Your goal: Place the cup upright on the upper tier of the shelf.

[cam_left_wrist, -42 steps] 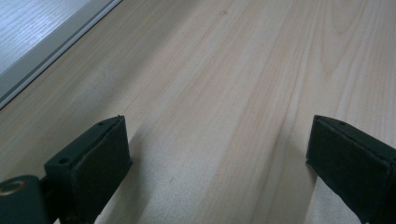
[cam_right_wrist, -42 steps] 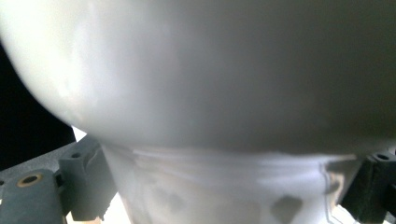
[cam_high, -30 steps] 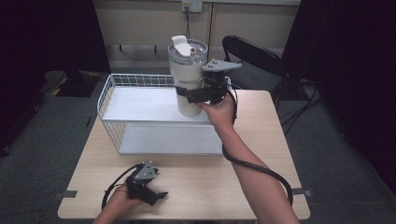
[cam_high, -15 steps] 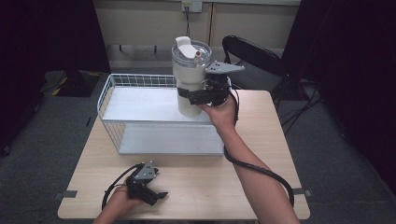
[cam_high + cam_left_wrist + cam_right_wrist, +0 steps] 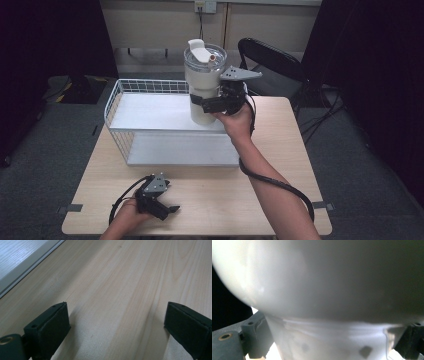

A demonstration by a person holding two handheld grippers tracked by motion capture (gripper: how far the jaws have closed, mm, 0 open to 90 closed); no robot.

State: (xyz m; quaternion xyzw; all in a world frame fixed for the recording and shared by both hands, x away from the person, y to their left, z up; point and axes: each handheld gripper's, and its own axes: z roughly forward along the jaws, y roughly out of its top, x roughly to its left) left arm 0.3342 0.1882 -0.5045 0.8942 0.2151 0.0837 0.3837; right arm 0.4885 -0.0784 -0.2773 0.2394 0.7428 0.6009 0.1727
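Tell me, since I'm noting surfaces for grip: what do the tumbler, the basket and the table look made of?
Tumbler: smooth, off-white, matte body, likely coated metal or plastic; its lid looks like clear plastic. Basket: thin white-coated wire grid. Table: pale wood or wood-look laminate, with visible grain, satin.

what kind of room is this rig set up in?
Probably a lab or office set up for recording, not a home: a bare wooden table on grey carpet, a folding chair behind it, dark curtains at the sides, and a wall outlet with a cable.
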